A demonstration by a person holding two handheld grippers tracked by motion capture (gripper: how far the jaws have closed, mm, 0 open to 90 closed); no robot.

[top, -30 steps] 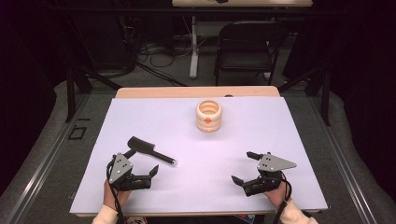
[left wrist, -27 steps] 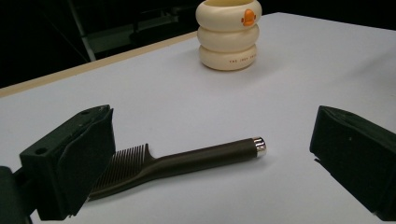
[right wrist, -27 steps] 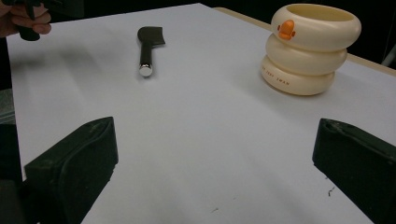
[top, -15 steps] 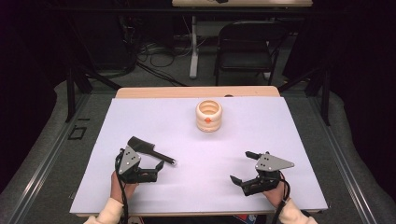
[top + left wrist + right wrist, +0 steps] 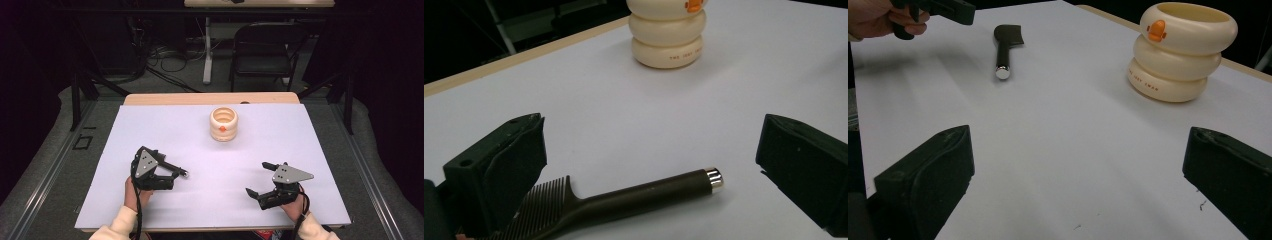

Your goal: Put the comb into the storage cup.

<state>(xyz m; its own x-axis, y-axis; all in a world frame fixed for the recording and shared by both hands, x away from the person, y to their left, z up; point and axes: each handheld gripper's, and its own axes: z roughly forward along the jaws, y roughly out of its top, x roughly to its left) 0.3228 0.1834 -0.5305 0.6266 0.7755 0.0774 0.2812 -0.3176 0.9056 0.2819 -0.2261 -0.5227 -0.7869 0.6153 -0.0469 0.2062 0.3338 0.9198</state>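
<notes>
A dark comb (image 5: 624, 200) with a silver-capped handle lies flat on the white table (image 5: 310, 150). My left gripper (image 5: 167, 172) hovers over it, open, with the comb's handle (image 5: 176, 170) lying between the jaws and touching neither. In the left gripper view (image 5: 654, 145) the comb's teeth sit by the left jaw. A cream ribbed ring-shaped cup (image 5: 223, 123) with an orange mark stands upright at the table's middle back. My right gripper (image 5: 257, 177) rests open near the front right, and its own view (image 5: 1078, 145) has nothing between the jaws.
In the right gripper view the cup (image 5: 1180, 55) stands at the upper right, the comb (image 5: 1005, 47) at the upper left, and a hand with the left gripper (image 5: 933, 10) above it. A black chair (image 5: 265, 45) and cables stand beyond the table's far edge.
My left gripper has moved forward and to the right, from the front left onto the comb, so its jaws now straddle the handle. The right gripper has barely moved.
</notes>
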